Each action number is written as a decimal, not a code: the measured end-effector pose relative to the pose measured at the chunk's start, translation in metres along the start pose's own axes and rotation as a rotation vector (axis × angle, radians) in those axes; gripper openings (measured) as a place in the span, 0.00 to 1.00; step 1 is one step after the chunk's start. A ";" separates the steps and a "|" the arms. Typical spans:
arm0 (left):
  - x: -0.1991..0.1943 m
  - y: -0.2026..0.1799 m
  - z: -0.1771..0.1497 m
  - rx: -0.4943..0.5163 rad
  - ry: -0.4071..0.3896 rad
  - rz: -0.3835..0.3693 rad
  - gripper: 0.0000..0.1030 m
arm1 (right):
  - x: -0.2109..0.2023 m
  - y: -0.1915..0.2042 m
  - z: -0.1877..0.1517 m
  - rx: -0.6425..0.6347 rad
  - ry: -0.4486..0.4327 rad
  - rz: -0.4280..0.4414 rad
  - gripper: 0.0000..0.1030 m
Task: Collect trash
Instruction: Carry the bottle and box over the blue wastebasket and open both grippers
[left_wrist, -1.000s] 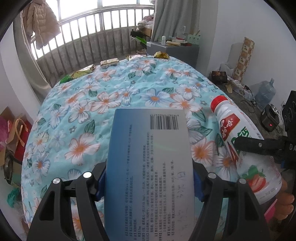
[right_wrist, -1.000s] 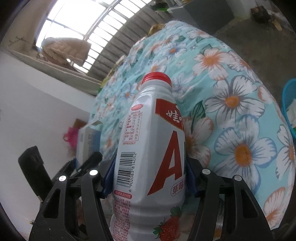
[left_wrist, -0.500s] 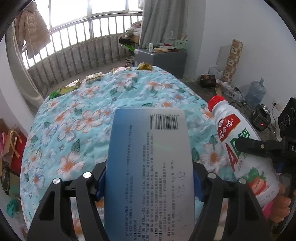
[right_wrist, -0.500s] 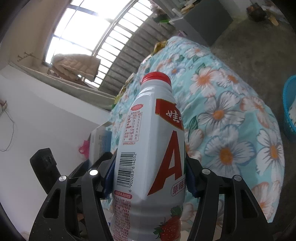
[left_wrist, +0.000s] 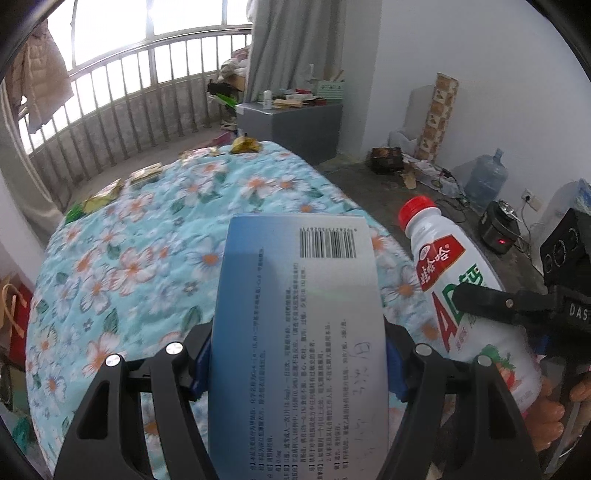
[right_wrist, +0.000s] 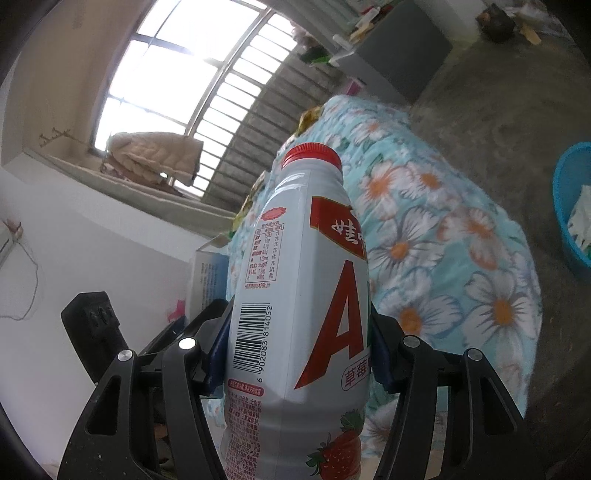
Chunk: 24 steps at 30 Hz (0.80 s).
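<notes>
Left gripper (left_wrist: 297, 363): fingers clamped on box (left_wrist: 299, 332) | right gripper (right_wrist: 297, 360): fingers clamped on bottle (right_wrist: 299, 295) | both now raised farther off bed (left_wrist: 129, 258); basin (right_wrist: 570, 206) ahead, likely drop point | wrappers (left_wrist: 110, 192) remain at far edge.

A bed (left_wrist: 155, 258) spread with a light-blue quilt printed in white and orange flowers carries flat yellow-green snack wrappers (left_wrist: 105, 194) strung along its far edge, another wrapper (left_wrist: 147, 173) beside them, and a crumpled yellow wrapper (left_wrist: 245, 144) at the far right corner. Bare concrete floor (left_wrist: 373, 192) borders its right edge.
</notes>
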<state>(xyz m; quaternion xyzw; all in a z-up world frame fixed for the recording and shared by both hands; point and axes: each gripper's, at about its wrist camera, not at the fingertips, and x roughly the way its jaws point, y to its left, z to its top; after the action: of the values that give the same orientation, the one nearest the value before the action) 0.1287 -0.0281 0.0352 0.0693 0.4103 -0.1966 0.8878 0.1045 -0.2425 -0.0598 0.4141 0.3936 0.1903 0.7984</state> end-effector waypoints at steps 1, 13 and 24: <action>0.001 -0.003 0.003 0.004 0.000 -0.008 0.67 | -0.004 -0.002 0.001 0.006 -0.010 0.001 0.56; 0.057 -0.095 0.062 0.076 0.087 -0.254 0.67 | -0.113 -0.085 0.021 0.181 -0.289 -0.092 0.56; 0.184 -0.242 0.077 0.226 0.370 -0.373 0.67 | -0.143 -0.211 0.008 0.485 -0.380 -0.289 0.56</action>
<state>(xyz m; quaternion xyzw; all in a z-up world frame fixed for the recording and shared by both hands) 0.1922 -0.3247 -0.0445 0.1260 0.5465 -0.3850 0.7329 0.0180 -0.4600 -0.1606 0.5600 0.3260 -0.1045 0.7545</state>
